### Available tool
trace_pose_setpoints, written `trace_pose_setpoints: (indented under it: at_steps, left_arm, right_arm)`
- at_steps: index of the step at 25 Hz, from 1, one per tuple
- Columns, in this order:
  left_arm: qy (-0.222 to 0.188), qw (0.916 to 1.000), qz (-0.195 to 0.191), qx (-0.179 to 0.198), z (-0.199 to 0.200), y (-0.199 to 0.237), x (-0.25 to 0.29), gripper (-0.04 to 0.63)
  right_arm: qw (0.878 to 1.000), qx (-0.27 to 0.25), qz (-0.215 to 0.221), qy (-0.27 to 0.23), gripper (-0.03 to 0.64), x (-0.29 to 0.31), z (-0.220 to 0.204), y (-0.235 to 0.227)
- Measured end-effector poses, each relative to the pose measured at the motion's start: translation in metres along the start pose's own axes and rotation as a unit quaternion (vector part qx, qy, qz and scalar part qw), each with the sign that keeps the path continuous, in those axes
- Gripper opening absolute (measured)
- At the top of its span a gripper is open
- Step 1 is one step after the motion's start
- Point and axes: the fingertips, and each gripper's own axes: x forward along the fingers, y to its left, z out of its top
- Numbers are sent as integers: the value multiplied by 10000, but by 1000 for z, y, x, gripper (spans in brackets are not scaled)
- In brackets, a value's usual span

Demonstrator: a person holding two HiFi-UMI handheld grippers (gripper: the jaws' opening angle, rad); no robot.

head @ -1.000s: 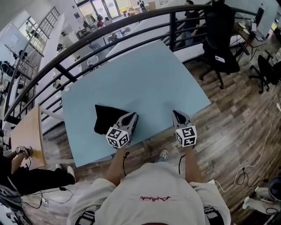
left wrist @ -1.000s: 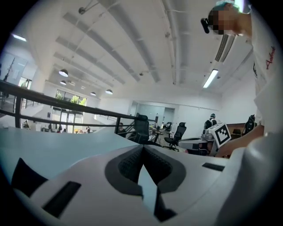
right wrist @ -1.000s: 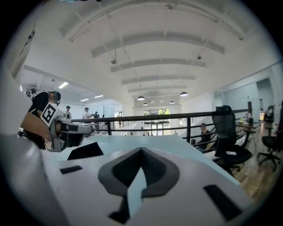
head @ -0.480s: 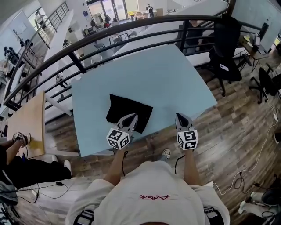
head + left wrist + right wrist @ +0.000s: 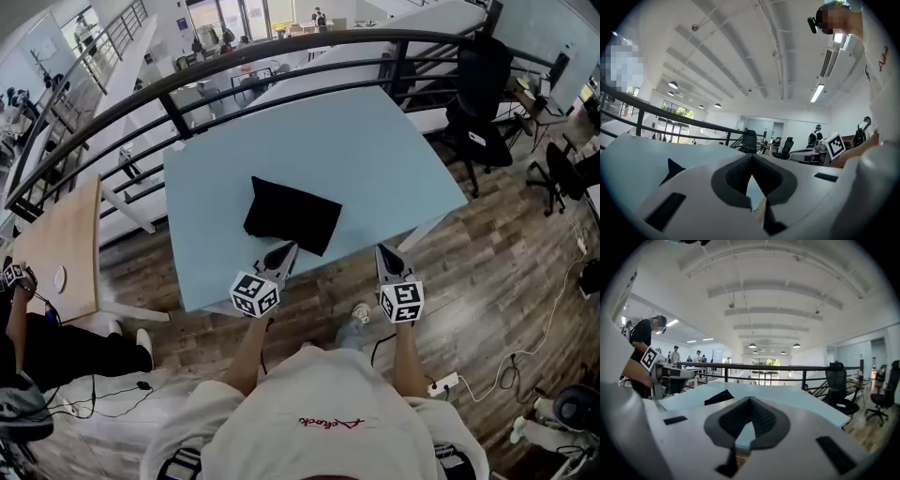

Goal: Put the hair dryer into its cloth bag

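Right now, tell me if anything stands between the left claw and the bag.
Nothing visible does. The left claw is shut and empty at the near edge of the table, and the bag lies just beyond its tips.

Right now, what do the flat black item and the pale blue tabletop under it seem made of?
Flat black item: likely soft matte cloth; it lies limp, corners uneven. Pale blue tabletop: smooth hard sheet, perhaps laminate or paint; even colour, crisp edges.

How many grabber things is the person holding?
2. The left gripper is at the blue table's near edge, just before the black cloth bag; the right gripper is to its right. Both are shut and empty. None looks hidden.
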Motion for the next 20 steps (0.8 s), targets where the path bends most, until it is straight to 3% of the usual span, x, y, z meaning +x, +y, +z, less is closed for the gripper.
trace_pose_setpoints:
  at_steps: [6, 14, 20]
  left_arm:
    - [-60, 9999, -7, -102, -12, -13, -30, 6]
    - [-124, 9998, 135, -82, -11, -33, -47, 6]
    - [-114, 9998, 136, -7, -8, -74, -39, 6]
  right_arm:
    - [10000, -77, 15, -33, 17, -26, -6, 29]
    - [9998, -136, -22, -129, 17, -47, 7, 25]
    - [9998, -115, -3, -144, 17, -77, 7, 7]
